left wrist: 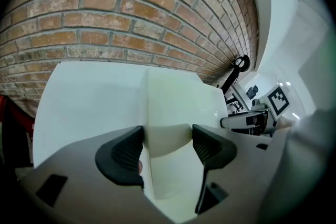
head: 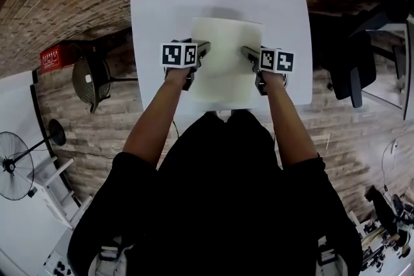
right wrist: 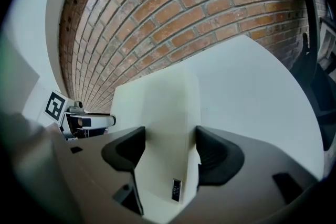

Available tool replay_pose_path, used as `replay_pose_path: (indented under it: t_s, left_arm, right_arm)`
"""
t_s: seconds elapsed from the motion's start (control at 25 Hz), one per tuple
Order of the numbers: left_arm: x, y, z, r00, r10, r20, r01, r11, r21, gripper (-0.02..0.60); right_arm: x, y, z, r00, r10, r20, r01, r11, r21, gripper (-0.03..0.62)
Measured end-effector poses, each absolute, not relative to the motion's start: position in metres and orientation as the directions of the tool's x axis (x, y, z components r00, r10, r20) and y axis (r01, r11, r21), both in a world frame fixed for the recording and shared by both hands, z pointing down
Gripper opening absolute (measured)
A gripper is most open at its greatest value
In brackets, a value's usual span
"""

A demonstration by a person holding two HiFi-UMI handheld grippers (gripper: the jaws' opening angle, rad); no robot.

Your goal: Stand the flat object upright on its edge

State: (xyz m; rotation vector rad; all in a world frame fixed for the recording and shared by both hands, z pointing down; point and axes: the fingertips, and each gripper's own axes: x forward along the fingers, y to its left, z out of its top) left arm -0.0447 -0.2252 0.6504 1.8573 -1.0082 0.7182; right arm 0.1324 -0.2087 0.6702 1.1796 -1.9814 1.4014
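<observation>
A flat cream-coloured slab [head: 226, 61] rests on the white table [head: 162, 16], broad face up in the head view. My left gripper [head: 202, 52] is at its left edge and my right gripper [head: 249, 53] at its right edge. In the left gripper view the slab's [left wrist: 173, 102] thick edge fills the gap of the left gripper [left wrist: 167, 147], both pads against it. The right gripper [right wrist: 170, 149] likewise has the slab's [right wrist: 163, 107] edge between its pads, touching both; a small dark label shows low on that edge. Whether the slab is lifted off the table I cannot tell.
Brick-patterned floor surrounds the table. A red box [head: 50, 58] and a round dark fan [head: 90, 77] stand to the left, a standing fan [head: 16, 165] lower left. A dark office chair [head: 352, 61] stands right of the table.
</observation>
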Motion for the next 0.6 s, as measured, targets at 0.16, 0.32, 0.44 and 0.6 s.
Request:
replay_pose_path:
  t_s: [0.16, 0.32, 0.44, 0.6]
  left_arm:
    - [-0.052, -0.223, 0.633, 0.502, -0.386, 0.774, -0.862, -0.304, 0.406, 0.307]
    - [-0.057, -0.218, 0.618, 0.502, -0.414, 0.759, -0.861, -0.319, 0.396, 0.307]
    - [-0.061, -0.213, 0.605, 0.506, -0.44, 0.742, -0.86, -0.328, 0.391, 0.305]
    - [-0.067, -0.209, 0.587, 0.511, -0.479, 0.714, -0.857, -0.352, 0.377, 0.305]
  right_arm:
    - [0.125, -0.208, 0.653, -0.529, -0.413, 0.741, -0.843, 0.153, -0.516, 0.305]
    - [0.12, -0.204, 0.637, -0.517, -0.44, 0.735, -0.852, 0.179, -0.492, 0.304]
    - [0.117, -0.198, 0.624, -0.512, -0.459, 0.726, -0.856, 0.194, -0.48, 0.304]
    - [0.111, -0.194, 0.605, -0.491, -0.502, 0.712, -0.869, 0.22, -0.444, 0.302]
